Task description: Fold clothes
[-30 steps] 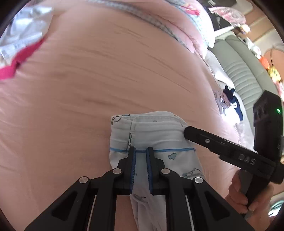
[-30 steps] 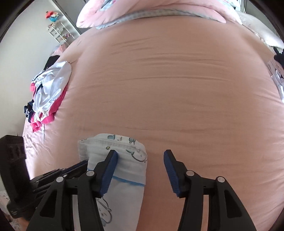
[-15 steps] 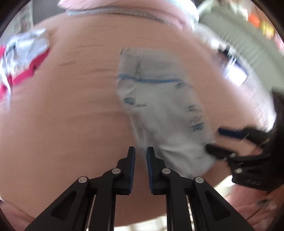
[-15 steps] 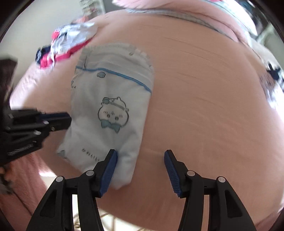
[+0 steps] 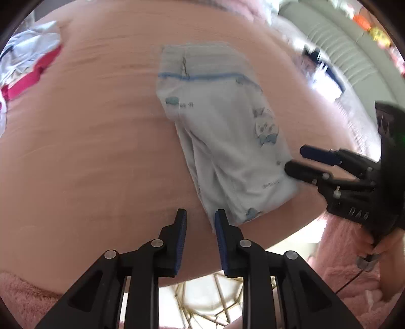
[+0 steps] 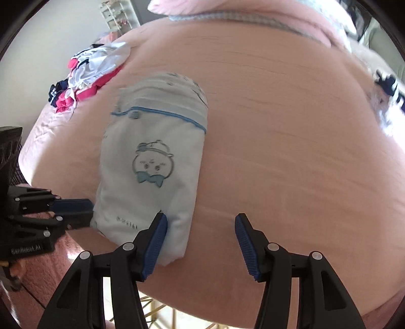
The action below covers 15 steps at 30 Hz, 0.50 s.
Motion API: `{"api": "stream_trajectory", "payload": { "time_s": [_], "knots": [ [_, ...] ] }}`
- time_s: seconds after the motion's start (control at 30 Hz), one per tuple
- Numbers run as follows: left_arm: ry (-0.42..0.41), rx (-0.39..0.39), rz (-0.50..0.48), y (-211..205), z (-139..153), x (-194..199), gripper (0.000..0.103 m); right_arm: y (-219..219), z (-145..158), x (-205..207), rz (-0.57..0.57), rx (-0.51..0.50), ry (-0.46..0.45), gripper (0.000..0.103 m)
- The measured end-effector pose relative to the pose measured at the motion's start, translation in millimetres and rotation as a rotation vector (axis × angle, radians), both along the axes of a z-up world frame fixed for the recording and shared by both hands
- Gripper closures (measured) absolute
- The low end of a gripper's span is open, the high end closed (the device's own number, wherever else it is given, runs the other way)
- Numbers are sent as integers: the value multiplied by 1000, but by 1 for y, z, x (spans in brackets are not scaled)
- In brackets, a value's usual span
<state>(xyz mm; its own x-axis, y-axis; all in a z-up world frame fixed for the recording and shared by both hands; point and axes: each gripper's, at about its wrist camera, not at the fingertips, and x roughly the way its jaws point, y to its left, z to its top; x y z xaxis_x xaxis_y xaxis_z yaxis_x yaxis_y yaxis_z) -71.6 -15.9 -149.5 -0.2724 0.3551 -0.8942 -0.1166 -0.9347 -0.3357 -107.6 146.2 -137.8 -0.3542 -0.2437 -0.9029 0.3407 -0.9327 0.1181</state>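
Observation:
A folded pale blue garment (image 5: 222, 139) with a cartoon face print (image 6: 152, 162) lies lengthwise on the pink bed (image 5: 88, 151). Its striped waistband is at the far end. My left gripper (image 5: 200, 222) hovers at the garment's near left corner; its jaws are opening and hold nothing. In the right wrist view it (image 6: 87, 211) sits at the garment's left edge. My right gripper (image 6: 200, 226) stands open at the near end, its left finger (image 6: 158, 232) over the cloth corner without pinching it. From the left wrist view, the right gripper (image 5: 296, 159) points at the garment's right edge.
A heap of white, pink and navy clothes (image 6: 93, 73) lies at the bed's far left. Pillows and a quilt (image 6: 253, 12) lie along the far side, and another printed garment (image 6: 389, 96) at the right. A grey sofa (image 5: 341, 50) stands beyond. The bed's near edge is just below both grippers.
The left gripper let go of the garment near its blue band. Both grippers drew back to the garment's near end, and it now lies stretched out. The left jaws have widened slightly.

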Motion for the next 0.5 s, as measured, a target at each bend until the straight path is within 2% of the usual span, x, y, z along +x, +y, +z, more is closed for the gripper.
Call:
{"api": "stream_trajectory", "payload": {
  "time_s": [0.07,0.13,0.17,0.23,0.27,0.3,0.37,0.4,0.5],
  "knots": [
    [63,49,44,-6,10,-2,83,-11,8,2,50,15,48,48],
    [119,63,59,-3,16,-7,83,-25,8,-3,53,26,60,48],
    [116,57,56,0,13,-10,83,-29,4,-5,55,31,52,48],
    [26,-55,43,6,-9,-10,83,-33,-6,-5,63,60,37,48],
    [20,-87,22,8,-13,-6,82,-36,-11,-6,67,74,29,48],
    [15,-114,4,9,-15,-3,83,-35,-12,-5,67,83,28,48],
    [5,-121,13,5,-10,7,83,-26,-6,0,57,89,43,48],
    [21,-103,29,2,-4,9,83,-19,-2,1,43,85,52,48],
    [137,4,24,-2,19,8,83,0,7,-7,3,5,55,48]
  ]
}}
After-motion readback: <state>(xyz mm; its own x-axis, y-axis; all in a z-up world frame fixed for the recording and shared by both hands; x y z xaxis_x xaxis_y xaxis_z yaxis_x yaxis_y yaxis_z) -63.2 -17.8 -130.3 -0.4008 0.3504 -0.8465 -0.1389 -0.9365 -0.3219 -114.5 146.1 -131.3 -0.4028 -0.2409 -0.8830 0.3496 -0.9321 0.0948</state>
